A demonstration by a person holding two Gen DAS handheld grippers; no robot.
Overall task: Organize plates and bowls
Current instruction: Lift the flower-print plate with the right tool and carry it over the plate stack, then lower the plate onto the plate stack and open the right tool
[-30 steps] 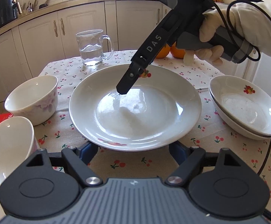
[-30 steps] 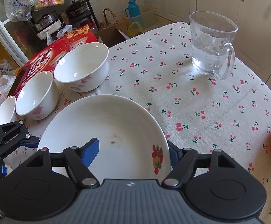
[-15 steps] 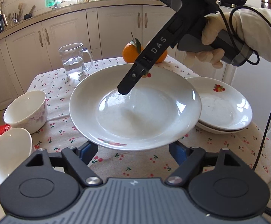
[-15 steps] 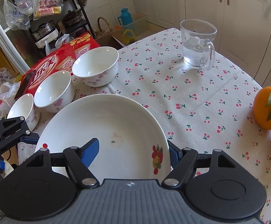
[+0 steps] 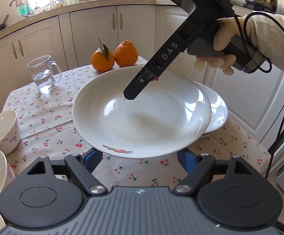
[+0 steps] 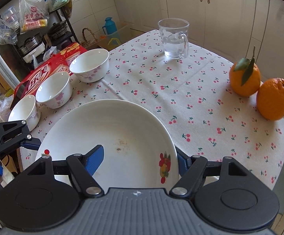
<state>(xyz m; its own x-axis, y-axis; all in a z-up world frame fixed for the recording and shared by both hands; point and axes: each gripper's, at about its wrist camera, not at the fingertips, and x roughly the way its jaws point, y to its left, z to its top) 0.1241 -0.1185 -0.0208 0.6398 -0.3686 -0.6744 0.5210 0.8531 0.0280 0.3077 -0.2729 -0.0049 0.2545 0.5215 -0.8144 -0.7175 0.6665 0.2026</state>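
White plate (image 5: 142, 113) held above the cherry-print tabletop (image 5: 44, 113), both tongs clamped on it.
Left tongs (image 5: 140, 155) are closed on the near rim, right tongs (image 6: 140, 157) on the opposite rim; stacked plates (image 5: 218, 109) lie partly beneath, bowls (image 6: 90, 64) well apart.

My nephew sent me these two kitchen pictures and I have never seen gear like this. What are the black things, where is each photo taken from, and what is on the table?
No robot here: a person holds a hand-held two-finger gripper in each hand, each carrying a wide-angle camera looking along its fingers. One picture comes from the left gripper, the other from the right gripper. Together they hold one white plate by opposite rims, lifted above the cherry-print tablecloth. In the left view, the right gripper shows in a gloved hand. A stack of plates sits just beyond the held plate. Also on the table: three bowls, a glass mug of water and two oranges.
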